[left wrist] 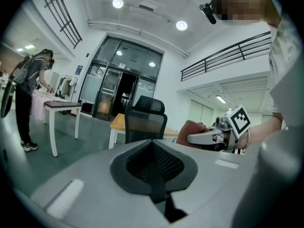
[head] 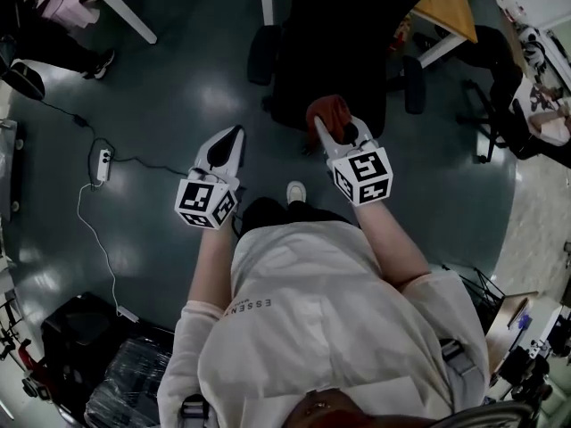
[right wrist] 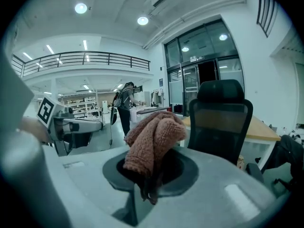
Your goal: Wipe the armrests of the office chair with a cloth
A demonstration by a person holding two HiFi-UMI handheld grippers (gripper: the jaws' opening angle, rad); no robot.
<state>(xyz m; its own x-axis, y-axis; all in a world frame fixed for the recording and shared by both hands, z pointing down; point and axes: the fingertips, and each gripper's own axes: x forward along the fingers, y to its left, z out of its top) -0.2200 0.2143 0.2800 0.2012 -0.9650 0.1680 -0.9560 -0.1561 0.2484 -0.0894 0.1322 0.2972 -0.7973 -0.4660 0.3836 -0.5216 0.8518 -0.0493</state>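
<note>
Right gripper [right wrist: 148, 189] jaws pinching nubby rust cloth [right wrist: 153, 137], mesh-backed office chair [right wrist: 221, 122] beyond

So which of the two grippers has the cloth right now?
The right gripper: its jaws are shut on the reddish-brown cloth. The left gripper is shut too, but with nothing between its jaws.

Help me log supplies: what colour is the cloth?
Rusty pinkish-brown; the cloth shows best in the right gripper view.

The only print that can be read is "ESSEN", in small dark letters on the person's pale shirt [head: 326, 328]; any letters after these are too small to tell
</note>
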